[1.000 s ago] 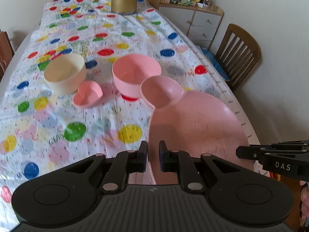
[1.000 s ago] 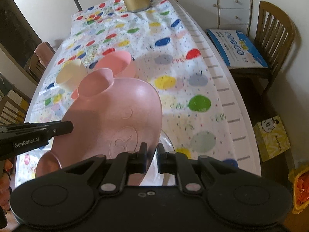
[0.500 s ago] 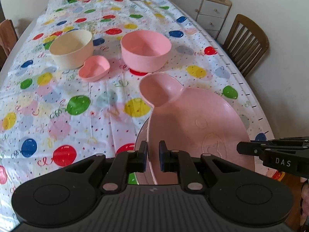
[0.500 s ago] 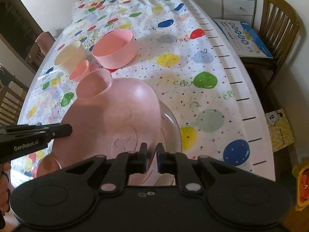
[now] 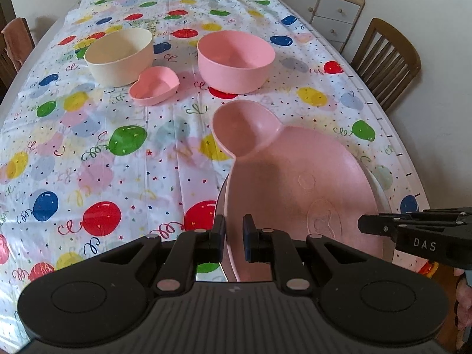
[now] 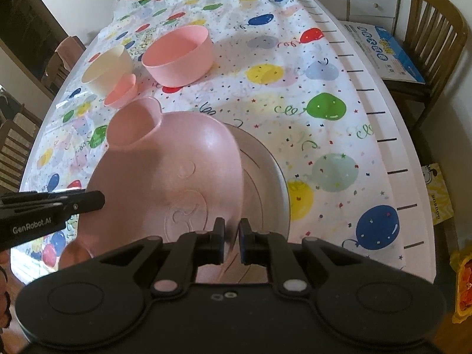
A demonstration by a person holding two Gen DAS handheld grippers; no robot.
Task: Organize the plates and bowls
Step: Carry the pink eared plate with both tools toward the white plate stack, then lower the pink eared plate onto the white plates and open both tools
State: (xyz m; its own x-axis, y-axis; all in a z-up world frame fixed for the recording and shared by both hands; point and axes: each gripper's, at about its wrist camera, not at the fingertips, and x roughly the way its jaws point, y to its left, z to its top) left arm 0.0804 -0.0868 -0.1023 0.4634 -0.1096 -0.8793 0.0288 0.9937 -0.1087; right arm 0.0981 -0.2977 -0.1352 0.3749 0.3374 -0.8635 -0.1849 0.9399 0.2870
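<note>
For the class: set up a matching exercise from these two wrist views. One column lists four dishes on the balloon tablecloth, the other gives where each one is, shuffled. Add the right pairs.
Things
1. cream round bowl
2. small pink heart-shaped dish
3. large pink round bowl
4. pink bear-shaped plate with ears

Places
A. gripped at its rim by both grippers, over a clear glass plate
B. between the two bowls, nearer the camera
C. farthest left
D. beyond the bear plate's ear

Pairs: 1-C, 2-B, 3-D, 4-A

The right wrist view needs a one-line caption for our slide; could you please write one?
Both grippers, right and left, hold a pink eared plate over a grey plate.
</note>
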